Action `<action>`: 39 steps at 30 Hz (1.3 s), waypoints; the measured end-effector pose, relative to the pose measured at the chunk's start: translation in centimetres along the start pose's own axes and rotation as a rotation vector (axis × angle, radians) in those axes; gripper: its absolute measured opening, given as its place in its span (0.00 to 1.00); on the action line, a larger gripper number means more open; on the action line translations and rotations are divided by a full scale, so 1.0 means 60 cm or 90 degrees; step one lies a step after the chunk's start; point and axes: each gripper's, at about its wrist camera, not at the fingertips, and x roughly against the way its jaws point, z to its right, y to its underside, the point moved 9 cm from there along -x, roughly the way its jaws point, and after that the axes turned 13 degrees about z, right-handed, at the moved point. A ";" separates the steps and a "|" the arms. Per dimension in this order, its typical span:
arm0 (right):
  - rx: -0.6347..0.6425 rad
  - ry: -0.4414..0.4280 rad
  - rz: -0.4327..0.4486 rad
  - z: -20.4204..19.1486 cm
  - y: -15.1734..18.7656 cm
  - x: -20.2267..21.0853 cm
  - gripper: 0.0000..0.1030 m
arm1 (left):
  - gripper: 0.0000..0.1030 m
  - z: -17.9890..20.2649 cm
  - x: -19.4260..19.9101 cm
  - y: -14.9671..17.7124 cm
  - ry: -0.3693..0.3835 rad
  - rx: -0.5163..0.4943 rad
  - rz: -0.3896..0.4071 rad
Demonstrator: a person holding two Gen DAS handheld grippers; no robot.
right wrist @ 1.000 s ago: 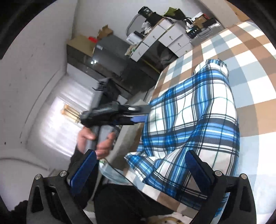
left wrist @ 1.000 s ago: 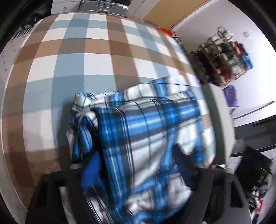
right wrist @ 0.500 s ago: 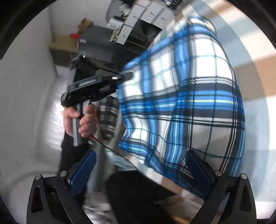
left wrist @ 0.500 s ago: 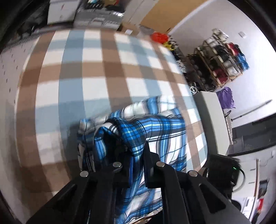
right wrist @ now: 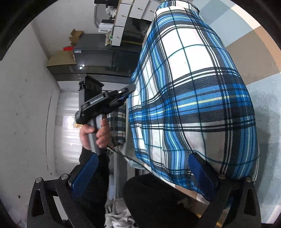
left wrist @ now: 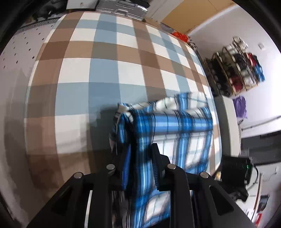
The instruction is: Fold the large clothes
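Plaid shirt [left wrist: 175, 122] bunched at near edge of checked table [left wrist: 105, 70], long axis running away from person.
L gripper [left wrist: 140, 164] nearer: cloth fold betw its pads, jaws just reopened a bit after clenching, grip unclear. R gripper [right wrist: 145, 173] spread wide, holding nothing, now lower beside shirt hem vs a sec ago.

Checked tabletop [left wrist: 105, 73]: bare beyond and left of the shirt [left wrist: 175, 126]. Right edge hemmed by a white cabinet [left wrist: 226, 122]; suitcase [left wrist: 123, 8] stands at the far end.
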 end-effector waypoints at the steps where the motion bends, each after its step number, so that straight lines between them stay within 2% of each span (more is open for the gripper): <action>1: -0.001 0.000 0.001 -0.002 -0.001 0.001 1.00 | 0.17 0.009 0.017 0.003 -0.023 -0.031 0.007; 5: -0.020 -0.007 0.005 -0.003 -0.008 -0.003 1.00 | 0.18 0.091 0.072 0.049 -0.018 -0.148 0.015; 7: -0.029 -0.008 0.008 -0.003 -0.007 -0.001 1.00 | 0.31 0.129 0.079 0.079 0.012 -0.193 0.016; 8: -0.033 -0.008 0.009 -0.004 -0.007 -0.002 1.00 | 0.44 0.143 0.072 0.097 0.014 -0.217 0.018; 10: -0.037 -0.008 0.012 -0.005 -0.006 -0.003 1.00 | 0.48 0.142 0.045 0.119 -0.003 -0.238 0.011; 11: -0.039 -0.009 0.013 -0.009 -0.006 -0.003 1.00 | 0.48 0.127 0.019 0.132 -0.027 -0.239 -0.008; 14: -0.046 -0.022 0.017 -0.012 -0.006 0.001 1.00 | 0.48 0.052 -0.046 0.149 -0.089 -0.189 -0.052; 16: -0.055 -0.034 0.021 -0.014 -0.006 0.005 1.00 | 0.47 0.012 -0.070 0.149 -0.115 -0.155 -0.049; 17: -0.059 -0.037 0.023 -0.013 -0.006 0.007 1.00 | 0.49 0.014 -0.062 0.135 -0.100 -0.161 -0.006; 20: -0.033 -0.035 0.040 -0.030 -0.010 0.024 1.00 | 0.49 -0.003 -0.056 0.124 -0.107 -0.110 -0.010; 24: 0.117 0.000 0.123 -0.103 -0.034 0.068 1.00 | 0.49 0.024 -0.021 0.105 -0.077 -0.117 0.045; 26: 0.218 0.049 0.159 -0.148 -0.049 0.081 1.00 | 0.49 0.045 -0.008 0.102 -0.038 -0.119 0.066; 27: 0.283 0.090 0.175 -0.168 -0.058 0.082 1.00 | 0.49 0.050 -0.006 0.100 -0.029 -0.119 0.075; 29: 0.412 0.222 0.211 -0.195 -0.085 0.072 1.00 | 0.49 0.056 -0.013 0.112 -0.010 -0.114 0.075; 30: 0.482 0.300 0.211 -0.203 -0.098 0.057 1.00 | 0.49 0.057 -0.021 0.124 -0.007 -0.119 0.062; 31: 0.546 0.369 0.185 -0.205 -0.107 0.032 1.00 | 0.49 0.051 -0.032 0.135 -0.015 -0.129 0.050; 32: 0.578 0.410 0.161 -0.202 -0.113 0.011 1.00 | 0.49 0.042 -0.038 0.146 -0.033 -0.143 0.039; 33: 0.601 0.463 0.112 -0.189 -0.122 -0.024 1.00 | 0.49 0.035 -0.045 0.153 -0.043 -0.155 0.034; 34: 0.591 0.490 0.072 -0.174 -0.130 -0.052 1.00 | 0.49 0.032 -0.049 0.155 -0.044 -0.162 0.038; 37: 0.511 0.518 -0.024 -0.122 -0.148 -0.115 0.99 | 0.49 0.028 -0.040 0.147 -0.040 -0.167 0.048; 39: 0.445 0.561 -0.058 -0.075 -0.169 -0.145 0.99 | 0.49 0.018 -0.038 0.141 -0.031 -0.145 0.057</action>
